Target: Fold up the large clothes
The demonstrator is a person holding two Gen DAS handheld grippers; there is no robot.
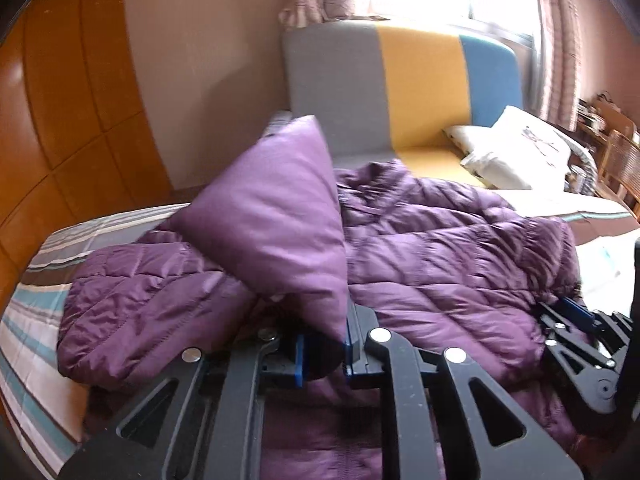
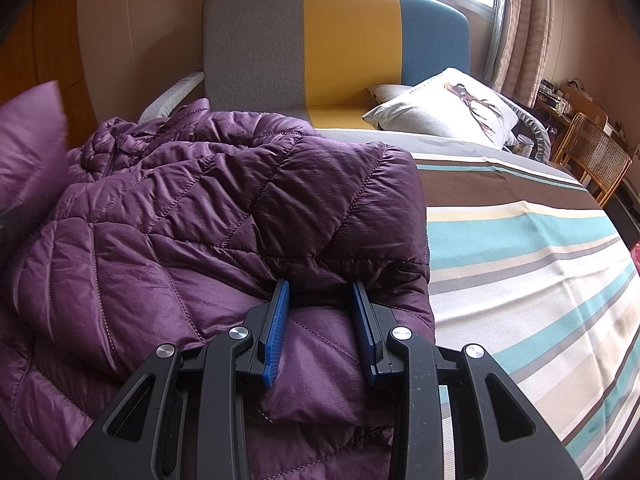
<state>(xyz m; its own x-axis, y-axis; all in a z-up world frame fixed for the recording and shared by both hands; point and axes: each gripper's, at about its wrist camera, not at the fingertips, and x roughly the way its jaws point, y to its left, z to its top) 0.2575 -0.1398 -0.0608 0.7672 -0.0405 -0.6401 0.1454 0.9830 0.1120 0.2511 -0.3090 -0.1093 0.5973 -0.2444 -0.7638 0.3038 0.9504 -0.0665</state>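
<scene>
A purple quilted down jacket (image 1: 432,248) lies spread on the striped bed (image 1: 36,320); it also fills the left of the right wrist view (image 2: 180,220). My left gripper (image 1: 324,356) is shut on a corner of the jacket and holds that flap (image 1: 272,216) lifted upright. My right gripper (image 2: 320,328) has its blue pads (image 2: 276,332) around a folded jacket edge at the jacket's right side, jaws still apart with fabric bunched between them. The right gripper also shows at the right edge of the left wrist view (image 1: 576,320).
A grey, yellow and blue headboard (image 2: 352,40) stands at the far end. A white pillow with a deer print (image 2: 452,108) lies near it. Striped bedsheet (image 2: 540,280) stretches to the right. A rattan chair (image 2: 596,160) and curtains (image 2: 524,28) are at far right.
</scene>
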